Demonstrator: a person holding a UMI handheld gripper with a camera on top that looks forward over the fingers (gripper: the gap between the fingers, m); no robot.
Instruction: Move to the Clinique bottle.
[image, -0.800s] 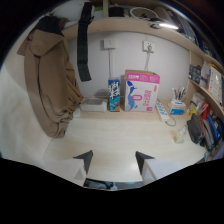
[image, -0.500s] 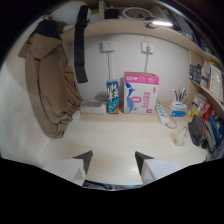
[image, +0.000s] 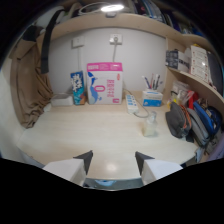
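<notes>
In the gripper view we see our gripper (image: 113, 161) held low over a pale wooden desk (image: 100, 137), its two fingers (image: 84, 161) spread apart with nothing between them — only bare desktop shows in the gap.

Beyond the fingers and off to the right stands a small clear bottle (image: 150, 125), upright on the desk and on its own; we take it for the Clinique bottle, though no label can be read. It is well ahead of the right finger, not between the two.

Against the white back wall a pink and white box (image: 104, 83) stands upright, and just beside it on the left is a narrower blue carton (image: 77, 88), the two nearly touching. Left of the carton a low white object (image: 61, 101) lies on the desk. A white power strip (image: 132, 103) runs from the box towards the bottle, and a plug sits in the wall socket (image: 115, 39) above the box.

Right of the power strip is a blue and white holder (image: 152, 96) with pens standing in it. Nearer us on that side, a dark bag (image: 178, 121) rests by the desk's edge — near the bottle but apart from it. A brown garment (image: 31, 85) hangs down on the left, a dark strap (image: 46, 42) beside it.
</notes>
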